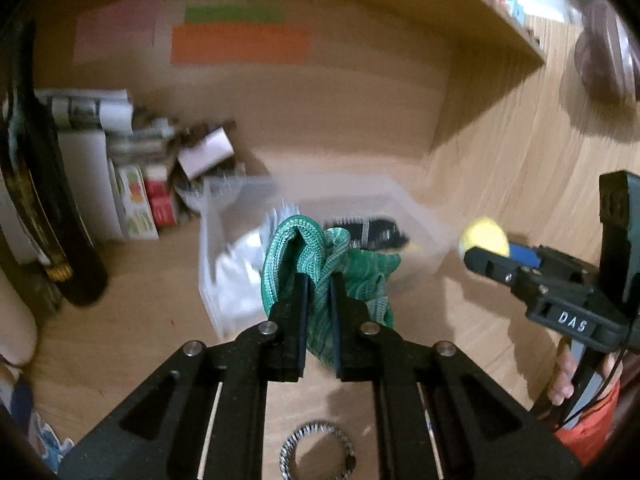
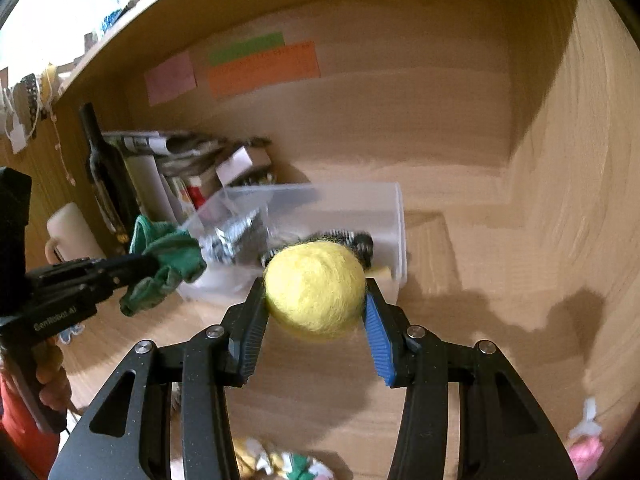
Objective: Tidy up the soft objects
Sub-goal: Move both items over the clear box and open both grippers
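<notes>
While the left gripper (image 1: 319,280) pinches the green knitted cloth (image 1: 320,256) and the right gripper (image 2: 316,300) clamps the yellow felt ball (image 2: 315,290) near the clear plastic bin (image 2: 396,220), releasing early could drop either outside.

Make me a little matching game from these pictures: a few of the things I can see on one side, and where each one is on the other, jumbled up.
Things:
1. green knit cloth
2. yellow felt ball
3. clear plastic bin
4. dark bottle

Places:
A. standing at the left, beside the cartons
B. pinched in the left tool
C. on the desk, ahead of both tools
D. gripped in the right tool

Pairs: 1-B, 2-D, 3-C, 4-A
</notes>
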Available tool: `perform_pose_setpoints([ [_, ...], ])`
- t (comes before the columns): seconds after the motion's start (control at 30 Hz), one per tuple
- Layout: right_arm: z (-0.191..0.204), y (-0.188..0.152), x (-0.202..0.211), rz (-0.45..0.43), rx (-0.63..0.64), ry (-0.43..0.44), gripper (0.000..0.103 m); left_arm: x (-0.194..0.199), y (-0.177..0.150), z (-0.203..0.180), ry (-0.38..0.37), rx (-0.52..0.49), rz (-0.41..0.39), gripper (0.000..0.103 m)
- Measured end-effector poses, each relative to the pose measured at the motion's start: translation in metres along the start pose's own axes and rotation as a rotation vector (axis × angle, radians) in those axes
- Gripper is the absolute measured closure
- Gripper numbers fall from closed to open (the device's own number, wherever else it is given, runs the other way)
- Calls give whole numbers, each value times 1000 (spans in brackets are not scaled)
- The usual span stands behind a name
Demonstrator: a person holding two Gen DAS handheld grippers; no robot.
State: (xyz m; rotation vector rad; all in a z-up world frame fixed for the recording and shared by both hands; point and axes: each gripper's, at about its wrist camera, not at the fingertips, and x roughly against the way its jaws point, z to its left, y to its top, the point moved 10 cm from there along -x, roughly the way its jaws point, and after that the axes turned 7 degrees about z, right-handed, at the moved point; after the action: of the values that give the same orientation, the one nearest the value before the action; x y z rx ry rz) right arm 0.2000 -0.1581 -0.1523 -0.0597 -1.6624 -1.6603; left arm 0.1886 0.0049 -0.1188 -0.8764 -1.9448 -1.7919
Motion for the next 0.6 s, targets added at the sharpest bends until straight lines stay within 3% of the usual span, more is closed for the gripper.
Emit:
perform_pose_setpoints([
  [0.23,4,31,-1,-51,32,0,60,-3,37,0,30,23,-65,94],
  [0.6,0,54,-38,-15,28,19,60,-52,46,2,63,13,7,94],
])
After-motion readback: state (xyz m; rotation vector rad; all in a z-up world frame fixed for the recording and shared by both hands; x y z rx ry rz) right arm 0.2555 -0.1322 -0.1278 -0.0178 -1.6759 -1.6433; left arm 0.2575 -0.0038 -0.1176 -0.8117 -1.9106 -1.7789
